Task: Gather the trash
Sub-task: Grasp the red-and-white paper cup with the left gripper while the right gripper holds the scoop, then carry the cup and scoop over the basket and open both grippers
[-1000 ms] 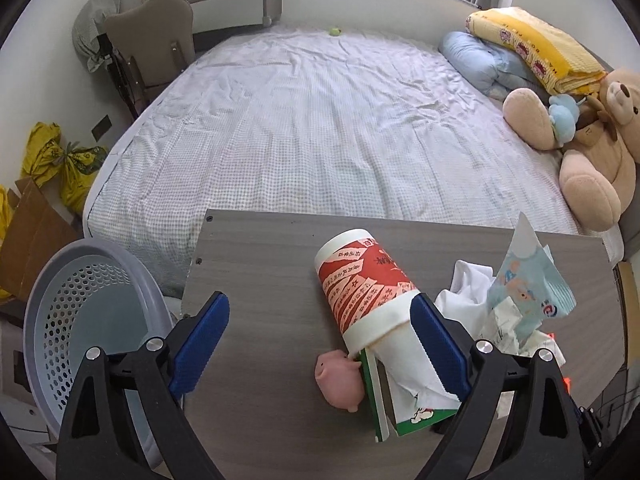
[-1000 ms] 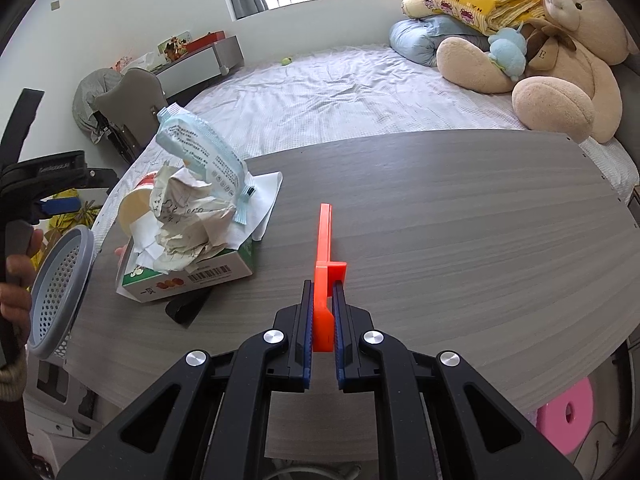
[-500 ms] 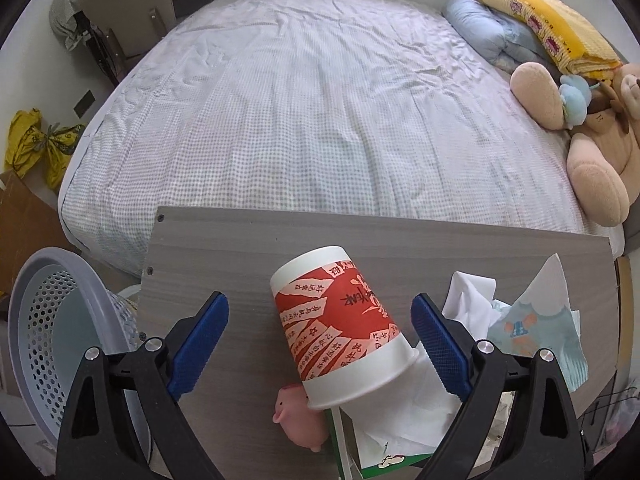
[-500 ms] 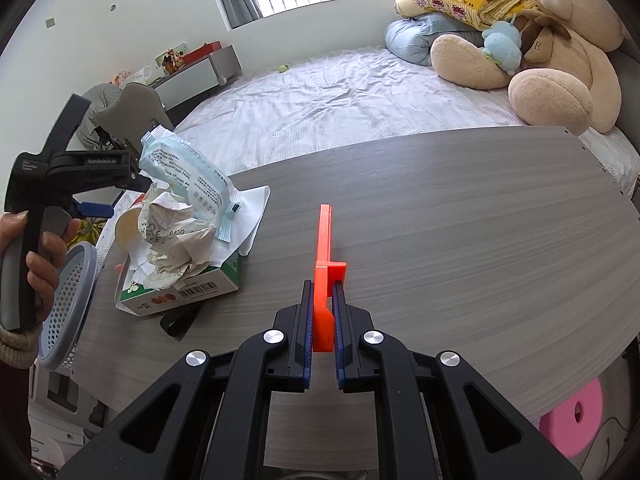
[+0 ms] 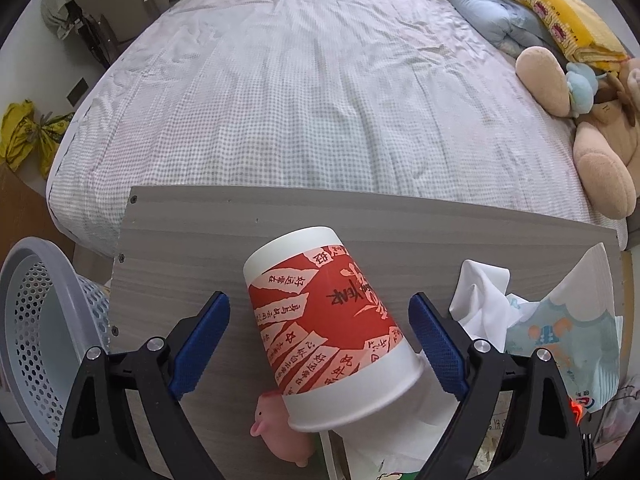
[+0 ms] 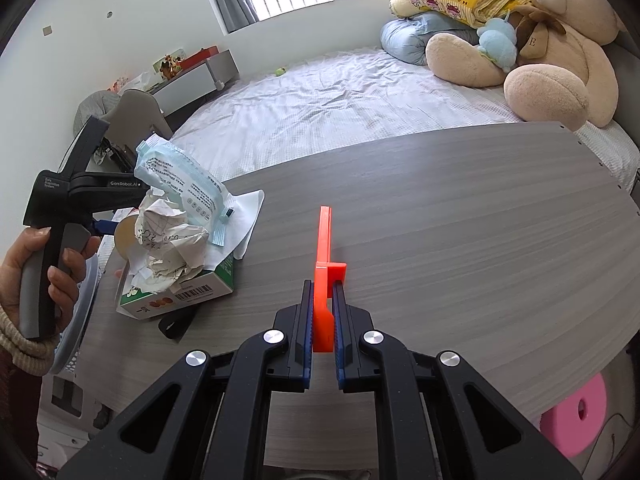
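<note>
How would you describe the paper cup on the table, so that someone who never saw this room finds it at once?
A grey wooden table stands at the foot of the bed. Near its left end, by the trash pile, the paper cup lies tipped between the closing left gripper jaws, untouched. Only it is red and white with printed characters.

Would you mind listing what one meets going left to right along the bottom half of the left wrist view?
Basket → left pad → paper cup → right pad → white tissue → blue wrapper.
</note>
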### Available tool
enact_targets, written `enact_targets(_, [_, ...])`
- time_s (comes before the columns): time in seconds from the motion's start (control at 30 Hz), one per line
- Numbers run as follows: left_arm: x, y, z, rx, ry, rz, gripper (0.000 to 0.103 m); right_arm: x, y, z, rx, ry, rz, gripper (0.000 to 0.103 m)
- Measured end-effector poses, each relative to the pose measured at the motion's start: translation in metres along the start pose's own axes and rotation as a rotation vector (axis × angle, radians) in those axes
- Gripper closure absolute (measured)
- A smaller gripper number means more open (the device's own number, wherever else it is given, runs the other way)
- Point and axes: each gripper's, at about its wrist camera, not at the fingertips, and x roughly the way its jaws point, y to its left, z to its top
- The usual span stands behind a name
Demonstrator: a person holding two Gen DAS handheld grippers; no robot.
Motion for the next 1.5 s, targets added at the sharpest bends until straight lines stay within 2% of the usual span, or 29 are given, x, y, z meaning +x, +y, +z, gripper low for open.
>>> enact_targets(0.03, [0.000, 0.000, 0.000, 0.003, 0.001, -0.007, 0.028, 0.000, 0.001, 0.000, -0.001, 0.000, 0.000, 0.094])
enact_targets(0.07, [0.000, 0.000, 0.000, 0.006, 0.003, -0.019, 0.030, 0.000, 0.001, 0.000, -0.001, 0.001, 0.002, 0.094])
enact_targets(0.37, [-0.018, 0.008, 0.000, 0.007, -0.065, -0.045, 0.038, -0.004, 0.008, 0.001, -0.021, -0.003, 0.000, 0.094])
enact_targets(0.73, [-0.050, 0.029, -0.011, -0.016, -0.155, -0.077, 0.040, -0.015, 0.021, 0.003, -0.048, -0.015, -0.008, 0.094])
enact_targets(1.0, [-0.091, 0.044, -0.036, -0.002, -0.251, -0.073, 0.040, -0.027, 0.037, 0.005, -0.080, -0.033, 0.001, 0.094])
enact_targets(1.23, [-0.120, 0.067, -0.063, -0.007, -0.325, -0.047, 0.040, -0.041, 0.068, 0.006, -0.140, -0.053, 0.016, 0.094])
enact_targets(1.5, [-0.146, 0.097, -0.095, -0.006, -0.395, -0.009, 0.040, -0.056, 0.120, 0.012, -0.211, -0.090, 0.082, 0.094])
